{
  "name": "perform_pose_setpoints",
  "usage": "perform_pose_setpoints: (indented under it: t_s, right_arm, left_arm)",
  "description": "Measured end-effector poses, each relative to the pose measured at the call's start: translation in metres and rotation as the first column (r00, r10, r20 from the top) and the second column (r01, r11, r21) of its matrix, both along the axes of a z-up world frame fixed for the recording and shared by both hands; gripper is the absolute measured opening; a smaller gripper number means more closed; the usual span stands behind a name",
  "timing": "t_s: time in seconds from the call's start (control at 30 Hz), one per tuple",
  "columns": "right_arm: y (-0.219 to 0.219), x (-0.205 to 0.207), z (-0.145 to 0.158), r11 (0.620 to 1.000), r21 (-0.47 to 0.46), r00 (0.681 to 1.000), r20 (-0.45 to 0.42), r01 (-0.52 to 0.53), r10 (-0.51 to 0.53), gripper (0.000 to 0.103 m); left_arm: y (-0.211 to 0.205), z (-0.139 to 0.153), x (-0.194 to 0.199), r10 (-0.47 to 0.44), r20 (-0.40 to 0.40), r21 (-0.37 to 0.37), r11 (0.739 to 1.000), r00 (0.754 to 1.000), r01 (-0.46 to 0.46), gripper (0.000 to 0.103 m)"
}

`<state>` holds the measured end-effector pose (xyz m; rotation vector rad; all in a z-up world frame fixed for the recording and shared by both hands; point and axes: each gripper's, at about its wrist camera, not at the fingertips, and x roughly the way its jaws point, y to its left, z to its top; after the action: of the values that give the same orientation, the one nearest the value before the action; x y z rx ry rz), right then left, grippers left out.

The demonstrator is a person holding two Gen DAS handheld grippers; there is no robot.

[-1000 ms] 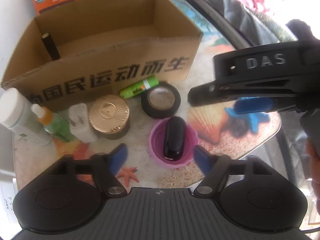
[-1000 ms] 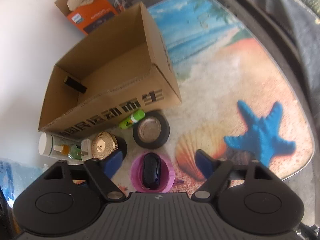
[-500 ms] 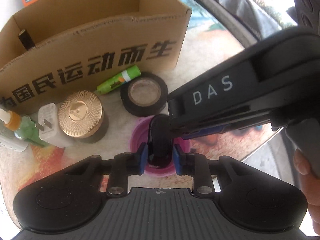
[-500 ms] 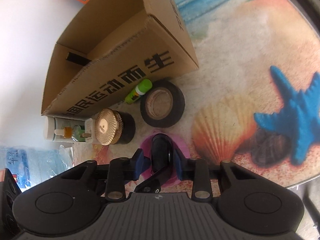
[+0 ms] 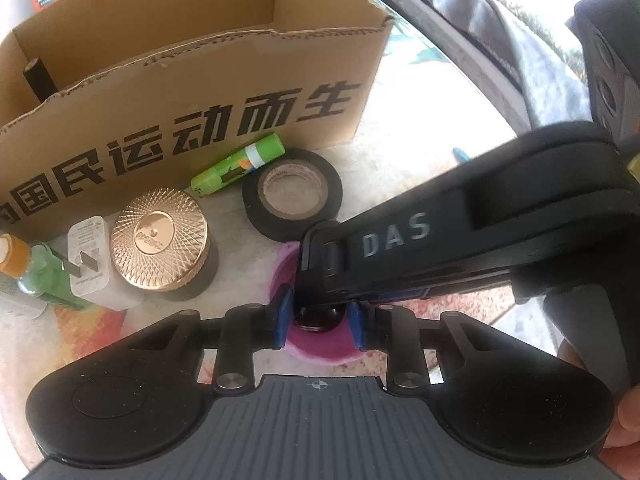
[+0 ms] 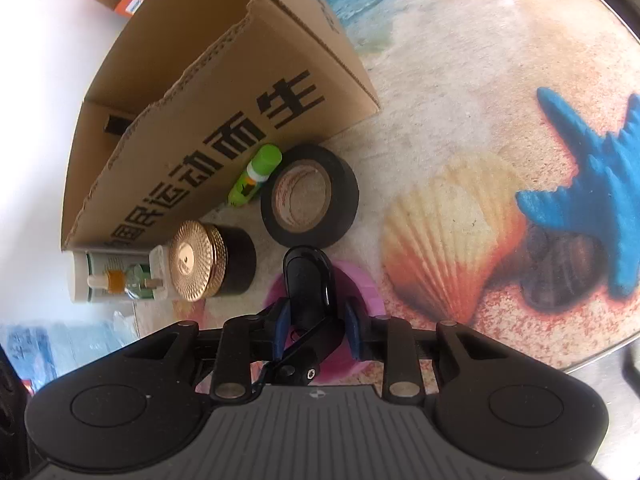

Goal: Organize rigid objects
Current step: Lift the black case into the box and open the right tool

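lying in the pink cup (image 6: 362, 280) at lower centre, the black case (image 6: 307, 276) is pinched by both nearly closed grippers (image 5: 320, 318) (image 6: 316, 326); hard, glossy, likely slippery, best held mid-body.

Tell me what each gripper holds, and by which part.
Both grippers close on the black oval case lying in the pink lid. The left gripper pinches its near end. The right gripper appears to clamp its sides; contact is partly hidden.

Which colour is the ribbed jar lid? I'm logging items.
Gold, on the black round jar; clearest in the left wrist view.
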<state>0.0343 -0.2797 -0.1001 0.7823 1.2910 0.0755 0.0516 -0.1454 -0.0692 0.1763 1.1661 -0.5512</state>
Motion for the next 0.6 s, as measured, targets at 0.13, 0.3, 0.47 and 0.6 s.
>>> perform_pose_setpoints:
  t_s: [0.13,0.3,0.47,0.6]
  right_arm:
    - [-0.005,-0.003,-0.002,0.998,0.027,0.999,0.018,0.049,-0.049,0.031]
    - [-0.012,-0.008,0.007,0.995,0.051,0.995,0.039,0.085,-0.087,0.027]
    - [-0.016,-0.002,0.016,0.994,0.059,0.994,0.052,0.092,-0.095,0.027]
    - [-0.02,-0.003,0.023,0.993,0.069,0.994,0.046,0.099,-0.102,0.027]
  left_arm:
    - [0.003,0.002,0.001,-0.021,0.018,-0.015,1.0,1.0,0.021,0.027]
    - [0.007,0.017,0.002,-0.051,0.038,-0.028,0.998,0.998,0.052,0.024]
    - [0.009,0.031,0.004,-0.065,0.039,-0.044,0.997,0.997,0.067,0.023]
    - [0.011,0.039,0.004,-0.065,0.034,-0.057,0.996,0.997,0.067,0.023]
